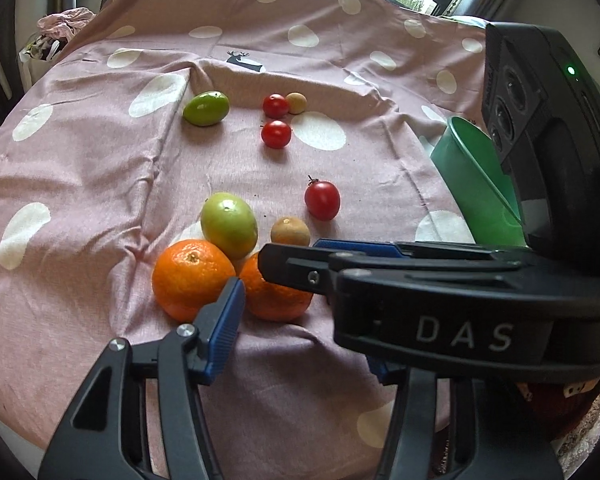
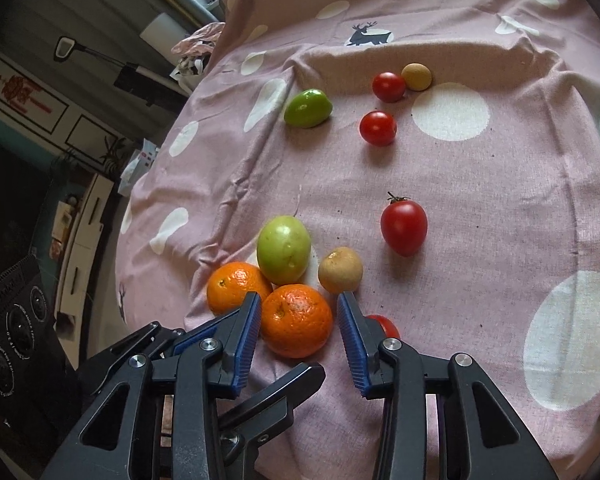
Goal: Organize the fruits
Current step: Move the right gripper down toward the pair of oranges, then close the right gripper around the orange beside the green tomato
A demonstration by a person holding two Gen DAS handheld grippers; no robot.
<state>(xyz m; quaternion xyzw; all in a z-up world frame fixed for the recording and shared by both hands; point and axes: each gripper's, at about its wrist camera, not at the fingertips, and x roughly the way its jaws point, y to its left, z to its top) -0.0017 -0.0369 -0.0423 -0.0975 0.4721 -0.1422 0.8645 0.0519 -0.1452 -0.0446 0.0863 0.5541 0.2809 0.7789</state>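
Straddling a dimpled round orange (image 2: 296,320), R gripper (image 2: 298,340) fingers spread; L gripper (image 1: 300,300) can't tell.

On the bed (image 2: 500,184), two oranges lie side by side near the near edge, touching: the right orange (image 2: 296,320) sits between the fingers of the right claw (image 2: 298,328), the left orange (image 2: 236,288) just beyond its left finger. A large fruit (image 2: 284,250) rests behind both, touching them. A small round fruit (image 2: 340,270) lies just right of it. Farther back right lies a tomato (image 2: 404,228). Toward the far edge lie two more tomatoes (image 2: 378,128), another small round fruit (image 2: 417,77) and, to their left, a second large fruit (image 2: 308,108). A cup (image 1: 476,184) stands at the right edge.
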